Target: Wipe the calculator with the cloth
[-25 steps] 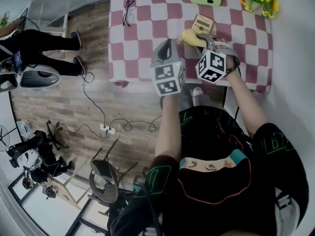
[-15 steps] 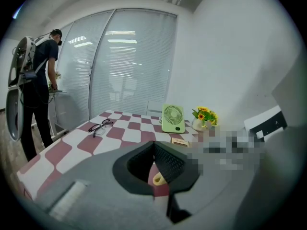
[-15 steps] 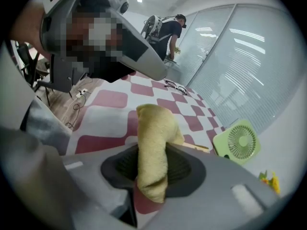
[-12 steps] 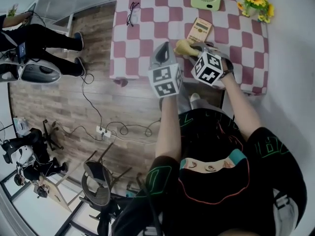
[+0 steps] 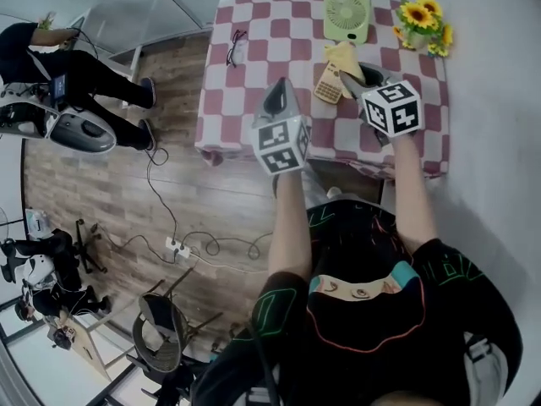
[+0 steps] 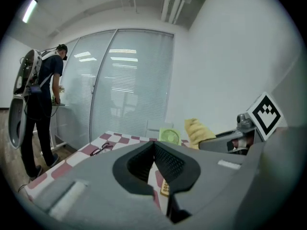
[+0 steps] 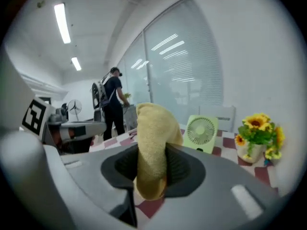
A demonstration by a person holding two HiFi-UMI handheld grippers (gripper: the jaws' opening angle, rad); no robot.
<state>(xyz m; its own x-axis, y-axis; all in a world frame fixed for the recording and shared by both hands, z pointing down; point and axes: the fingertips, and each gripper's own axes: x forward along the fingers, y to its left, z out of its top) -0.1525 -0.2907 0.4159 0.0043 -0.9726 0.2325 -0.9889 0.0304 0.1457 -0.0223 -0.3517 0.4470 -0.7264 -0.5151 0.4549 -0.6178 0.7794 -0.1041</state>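
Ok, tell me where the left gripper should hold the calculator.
Probably across its long edges at the near end, from the left: the calculator lies flat, and the cloth in the right gripper is at its far end.

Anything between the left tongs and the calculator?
Nothing: in the head view only bare checked tablecloth separates the left tongs from the calculator.

**A sweep from 7 to 1 o'clock**

And the right gripper (image 7: 151, 169) is on the move! A second ago it held the yellow cloth (image 5: 343, 56) at the calculator's (image 5: 327, 83) 7 o'clock, by the near end. Now it has swept across to 1 o'clock. The cloth is clamped between its jaws, standing up between calculator and green fan (image 5: 347, 13), with the marker cube (image 5: 393, 108) out at 4 o'clock.
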